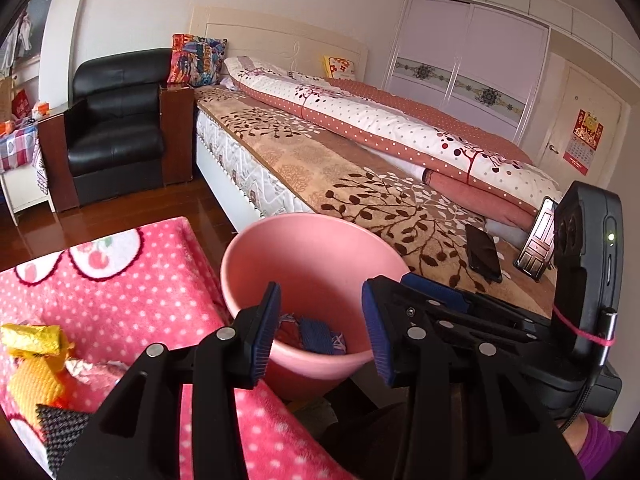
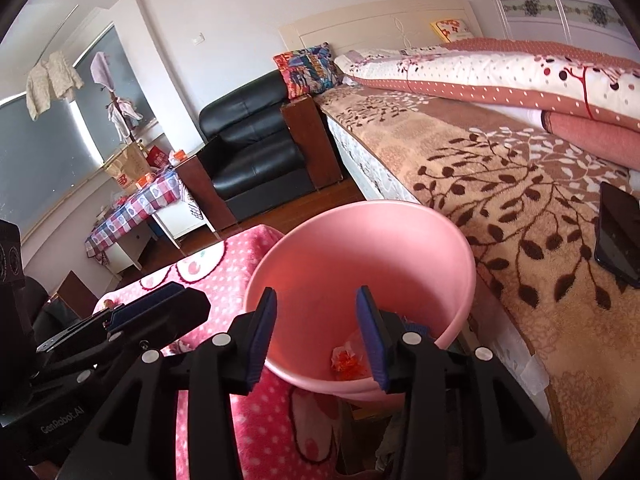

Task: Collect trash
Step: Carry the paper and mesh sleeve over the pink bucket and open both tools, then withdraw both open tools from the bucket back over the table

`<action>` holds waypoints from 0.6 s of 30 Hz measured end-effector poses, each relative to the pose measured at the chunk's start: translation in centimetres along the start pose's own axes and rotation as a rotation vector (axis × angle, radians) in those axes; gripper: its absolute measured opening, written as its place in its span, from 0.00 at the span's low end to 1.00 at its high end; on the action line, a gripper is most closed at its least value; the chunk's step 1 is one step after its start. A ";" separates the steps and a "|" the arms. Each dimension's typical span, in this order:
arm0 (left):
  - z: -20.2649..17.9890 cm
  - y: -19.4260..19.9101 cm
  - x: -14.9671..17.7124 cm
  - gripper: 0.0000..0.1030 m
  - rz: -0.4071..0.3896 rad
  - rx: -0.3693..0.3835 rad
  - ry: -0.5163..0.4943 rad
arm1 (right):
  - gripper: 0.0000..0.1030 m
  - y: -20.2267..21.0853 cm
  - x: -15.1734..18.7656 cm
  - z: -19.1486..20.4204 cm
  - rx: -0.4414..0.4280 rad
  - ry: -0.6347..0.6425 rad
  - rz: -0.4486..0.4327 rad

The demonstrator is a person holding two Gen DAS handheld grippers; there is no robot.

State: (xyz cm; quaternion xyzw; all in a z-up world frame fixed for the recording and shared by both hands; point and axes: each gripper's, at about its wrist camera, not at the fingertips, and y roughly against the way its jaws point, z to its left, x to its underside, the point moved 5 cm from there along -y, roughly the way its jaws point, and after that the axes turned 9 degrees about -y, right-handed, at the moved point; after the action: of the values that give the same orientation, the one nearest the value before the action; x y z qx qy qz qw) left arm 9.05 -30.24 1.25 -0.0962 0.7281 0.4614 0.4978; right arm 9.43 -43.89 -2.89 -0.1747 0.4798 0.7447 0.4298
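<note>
A pink plastic bin (image 1: 320, 248) stands between a pink polka-dot blanket (image 1: 132, 292) and the bed, also in the right wrist view (image 2: 360, 248). Inside it lie blue and red scraps (image 1: 316, 334) and an orange and clear wrapper (image 2: 348, 360). My left gripper (image 1: 320, 332) is open and empty over the bin's near rim. My right gripper (image 2: 316, 336) is open and empty over the bin as well. On the blanket at the left lie a gold foil wrapper (image 1: 34, 340), a yellow knitted piece (image 1: 36, 384), crumpled foil (image 1: 96, 372) and a dark mesh piece (image 1: 60, 428).
The bed with a brown leaf-pattern blanket (image 1: 360, 184) runs along the right, with a black phone (image 1: 484, 252) on it. A black leather armchair (image 1: 116, 128) stands at the back. A small table with a checked cloth (image 2: 136, 208) stands by the window.
</note>
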 end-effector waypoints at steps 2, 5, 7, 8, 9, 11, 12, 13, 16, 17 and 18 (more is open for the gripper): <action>0.3 0.9 0.3 0.41 0.000 -0.021 0.002 | 0.40 0.7 0.5 1.2 -0.009 0.022 -0.005; 1.2 2.5 0.8 0.41 -0.005 -0.054 0.019 | 0.41 1.5 1.4 3.0 -0.034 0.045 -0.001; 1.8 3.6 1.1 0.41 -0.014 -0.071 0.028 | 0.41 1.9 2.0 4.2 -0.049 0.057 0.006; 2.1 4.1 1.2 0.41 -0.017 -0.080 0.029 | 0.41 2.1 2.3 4.7 -0.058 0.062 0.011; 2.4 4.7 1.3 0.41 -0.020 -0.089 0.030 | 0.41 2.3 2.5 5.2 -0.065 0.068 0.014; 2.9 5.7 1.6 0.41 -0.031 -0.101 0.034 | 0.42 2.7 3.2 6.4 -0.074 0.084 0.017; 3.2 6.2 1.7 0.41 -0.035 -0.109 0.038 | 0.42 2.8 3.5 6.8 -0.079 0.092 0.019; 3.5 6.7 1.9 0.41 -0.039 -0.114 0.042 | 0.43 3.0 3.8 7.5 -0.086 0.102 0.024; 4.5 8.2 2.6 0.41 -0.051 -0.147 0.045 | 0.43 3.3 4.8 8.9 -0.105 0.123 0.033; 4.8 8.6 2.8 0.41 -0.055 -0.159 0.046 | 0.43 3.4 5.2 9.5 -0.113 0.131 0.036; 5.2 9.1 3.1 0.41 -0.054 -0.168 0.049 | 0.44 3.4 5.5 9.8 -0.120 0.138 0.041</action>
State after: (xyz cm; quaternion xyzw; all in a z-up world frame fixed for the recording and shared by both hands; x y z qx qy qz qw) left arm 5.42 -20.19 3.56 -0.1687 0.6959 0.5047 0.4823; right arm 5.06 -33.38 0.04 -0.2411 0.4664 0.7669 0.3691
